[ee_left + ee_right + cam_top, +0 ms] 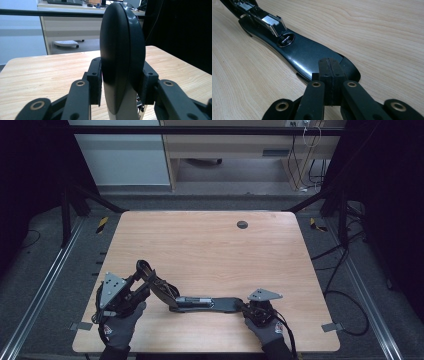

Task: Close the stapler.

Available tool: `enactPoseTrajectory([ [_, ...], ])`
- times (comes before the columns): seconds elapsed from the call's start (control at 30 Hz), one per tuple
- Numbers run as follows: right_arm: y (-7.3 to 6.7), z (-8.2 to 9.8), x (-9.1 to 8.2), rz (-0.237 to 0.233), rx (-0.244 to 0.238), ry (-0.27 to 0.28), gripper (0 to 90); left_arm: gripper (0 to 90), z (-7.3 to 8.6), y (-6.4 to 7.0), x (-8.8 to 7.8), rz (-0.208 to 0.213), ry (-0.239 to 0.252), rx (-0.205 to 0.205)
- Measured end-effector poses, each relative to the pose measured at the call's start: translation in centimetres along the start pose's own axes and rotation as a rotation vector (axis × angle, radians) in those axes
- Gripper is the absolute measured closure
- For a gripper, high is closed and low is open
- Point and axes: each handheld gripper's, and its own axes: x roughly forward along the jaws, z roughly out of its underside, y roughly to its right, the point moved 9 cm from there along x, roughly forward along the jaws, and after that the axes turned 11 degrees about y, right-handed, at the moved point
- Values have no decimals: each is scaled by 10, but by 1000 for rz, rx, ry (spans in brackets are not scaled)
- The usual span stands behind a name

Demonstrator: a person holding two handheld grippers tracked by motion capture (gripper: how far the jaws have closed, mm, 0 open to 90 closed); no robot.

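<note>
A long black stapler lies swung open near the table's front edge. Its base (220, 304) lies flat on the wood, and its rounded top cover (159, 289) stands tilted up and to the left. My left gripper (142, 283) is shut on that cover. In the left gripper view the pads (96, 77) press both sides of the dark cover (120, 42). My right gripper (244, 306) is shut with nothing between its pads. In the right gripper view the right gripper (330, 68) rests its tips on the rounded end of the base (304, 53), behind the metal staple channel (270, 22).
The wooden table (200, 245) has a dark round grommet (242, 224) near its far edge. Both gloved hands (122, 325) come in at the front edge. Black frame bars, cables (345, 285) on the floor at the right and a desk stand beyond the table.
</note>
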Motion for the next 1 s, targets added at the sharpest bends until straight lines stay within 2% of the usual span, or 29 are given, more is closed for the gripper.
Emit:
enactPoseTrajectory([
  [0.3, 1, 0, 0, -2, 3, 7, 900, 606, -2, 10, 5, -9, 8, 45],
  [0.6, 1, 0, 0, 0, 9, 6, 900, 605, -3, 17, 8, -5, 13, 61],
  [1.0, 1, 0, 0, 1, 17, 7, 900, 603, -4, 30, 15, -4, 20, 111],
])
